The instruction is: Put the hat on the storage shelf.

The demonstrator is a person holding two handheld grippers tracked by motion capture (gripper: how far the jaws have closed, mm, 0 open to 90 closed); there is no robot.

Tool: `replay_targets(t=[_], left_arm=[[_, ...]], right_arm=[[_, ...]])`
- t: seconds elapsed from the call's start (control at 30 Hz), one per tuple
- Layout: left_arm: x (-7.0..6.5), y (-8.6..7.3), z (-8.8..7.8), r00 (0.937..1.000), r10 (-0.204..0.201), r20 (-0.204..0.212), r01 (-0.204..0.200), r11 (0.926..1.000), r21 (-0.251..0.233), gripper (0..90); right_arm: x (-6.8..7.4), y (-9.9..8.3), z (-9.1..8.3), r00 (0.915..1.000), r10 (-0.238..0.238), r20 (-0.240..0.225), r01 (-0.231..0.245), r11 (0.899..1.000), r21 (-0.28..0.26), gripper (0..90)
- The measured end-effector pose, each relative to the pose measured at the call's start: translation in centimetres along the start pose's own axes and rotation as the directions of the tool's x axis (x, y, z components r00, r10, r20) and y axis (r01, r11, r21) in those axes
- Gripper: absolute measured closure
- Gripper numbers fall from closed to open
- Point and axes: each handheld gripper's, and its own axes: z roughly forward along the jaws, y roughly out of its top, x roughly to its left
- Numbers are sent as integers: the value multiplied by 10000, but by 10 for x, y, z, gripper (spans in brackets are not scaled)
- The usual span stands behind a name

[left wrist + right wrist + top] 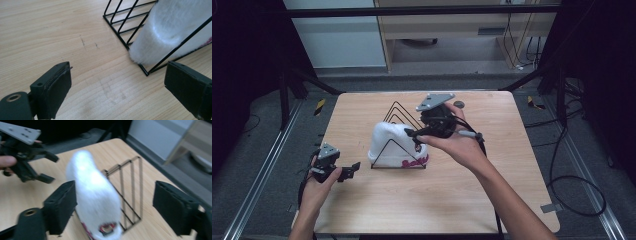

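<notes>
At the centre of the high view we see a white fluffy fabric cap with pink lettering (396,145) sitting in a black wire rack of triangular dividers (398,114) on the light wooden table (377,200), leaning between the wires; the lettering faces the lower edge of the frame. We judge the cap to be light, soft and easily squashed, with a plush pile that could slide a little under hard pads, and nothing about it looks fragile. It will sag and fold if lifted by one edge, so we would pinch a good thickness of the rounded crown or the thicker lower band, above the wires, and draw it up and out so that it does not snag the rack, which looks light enough to be dragged along. The right gripper (412,134), just right of centre, has its jaws wide apart with the cap between them and, as far as we can tell through the blur, not pressed. The left gripper (354,168), at lower left, rests apart from the rack, jaws open over bare wood
</notes>
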Motion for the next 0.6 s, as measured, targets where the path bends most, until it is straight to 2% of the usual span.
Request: replay_targets(t=[0.07, 0.1, 0.13, 0.23, 0.3, 0.33, 0.37, 0.4, 0.43, 0.47, 0.5, 0.53, 0.57, 0.6], left_arm=[[0, -1, 0, 10000, -5, -23, 5, 10000, 26, 64], [1, -2, 0, 10000, 18, -46, -17, 10000, 42, 63], [1, -3, 0, 10000, 21, -84, -21, 10000, 56, 63], [3, -6, 0, 9998, 154, -159, -151, 9997, 195, 59], [4, -10, 2, 9997, 95, -208, -89, 9996, 262, 59], [4, -10, 2, 9997, 95, -208, -89, 9996, 262, 59], [4, -12, 3, 9997, 112, -222, -106, 9995, 297, 59], [4, -13, 4, 9996, 149, -239, -140, 9993, 350, 59], [3, -15, 6, 9993, 264, -278, -250, 9984, 506, 59], [2, -17, 8, 9991, 275, -335, -254, 9978, 613, 59], [2, -17, 8, 9991, 275, -335, -254, 9978, 613, 59], [1, -18, 9, 9989, 293, -354, -270, 9975, 651, 59], [1, -18, 9, 9989, 293, -354, -270, 9975, 651, 59], [0, -19, 10, 9989, 325, -329, -303, 9973, 669, 59]], right_arm=[[-6, -11, -13, 9988, 277, 405, -272, 9995, -129, 118], [-12, -23, -22, 9965, 492, 672, -476, 9986, -244, 87], [-12, -23, -22, 9965, 492, 672, -476, 9986, -244, 87], [-21, -46, -37, 9911, 751, 1099, -724, 9970, -282, 83], [-31, -74, -48, 9866, 1061, 1241, -1052, 9944, -132, 82], [-31, -74, -48, 9866, 1061, 1241, -1052, 9944, -132, 82], [-36, -95, -53, 9828, 1307, 1306, -1323, 9912, 38, 82], [-36, -95, -53, 9828, 1307, 1306, -1323, 9912, 38, 82], [-38, -105, -55, 9801, 1440, 1367, -1470, 9891, 121, 83], [-43, -125, -57, 9742, 1653, 1534, -1700, 9853, 183, 106], [-43, -125, -57, 9742, 1653, 1534, -1700, 9853, 183, 106], [-45, -144, -57, 9702, 1695, 1729, -1783, 9833, 365, 126], [-45, -144, -57, 9702, 1695, 1729, -1783, 9833, 365, 126], [-46, -153, -57, 9685, 1715, 1805, -1819, 9824, 426, 133]])
